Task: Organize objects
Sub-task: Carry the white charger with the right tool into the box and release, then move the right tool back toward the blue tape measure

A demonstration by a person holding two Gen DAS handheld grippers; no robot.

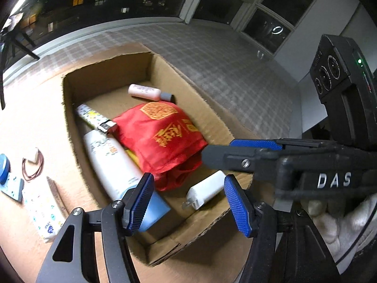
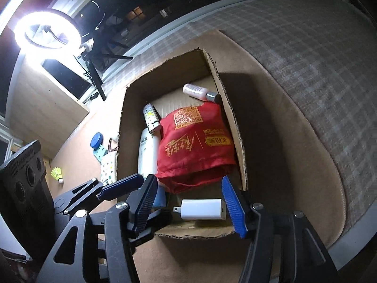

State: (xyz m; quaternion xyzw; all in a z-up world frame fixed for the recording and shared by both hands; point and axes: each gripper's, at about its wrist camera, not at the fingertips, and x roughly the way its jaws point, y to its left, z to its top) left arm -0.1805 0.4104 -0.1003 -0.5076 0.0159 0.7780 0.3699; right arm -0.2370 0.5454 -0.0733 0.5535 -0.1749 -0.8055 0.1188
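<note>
The open cardboard box [image 2: 232, 115] sits on a tan mat and holds six visible items. A red fabric bag [image 2: 195, 146] with gold print occupies the middle and right of the box floor. A pink bottle with a grey cap [image 2: 199, 92] lies beyond the bag, against the far right wall. A small patterned tube [image 2: 150, 116] lies along the left wall, and a tall white bottle [image 2: 147, 153] lies in line with it, nearer the front; its blue base [image 1: 155, 208] reaches the near left corner. A white plug-in charger [image 2: 201, 209] lies flat on the box floor just inside the near wall, prongs pointing left, apart from the bag.

The right gripper [image 2: 189, 202] hangs over the near wall with its jaws apart; the charger lies between them, and the pads do not press on it. The left gripper [image 1: 188, 200] hangs over the same near end, jaws apart and holding nothing. In the left wrist view the charger [image 1: 206, 189] lies on the box floor between the pads, clear of both.

Outside the box, near its left wall, the mat carries a blue round lid [image 2: 97, 141], a patterned flat pack [image 2: 108, 166], loops of red rubber band [image 1: 33, 167] and a yellow shuttlecock [image 2: 57, 173]. A lit ring light [image 2: 47, 28] stands beyond the mat's far left corner.
</note>
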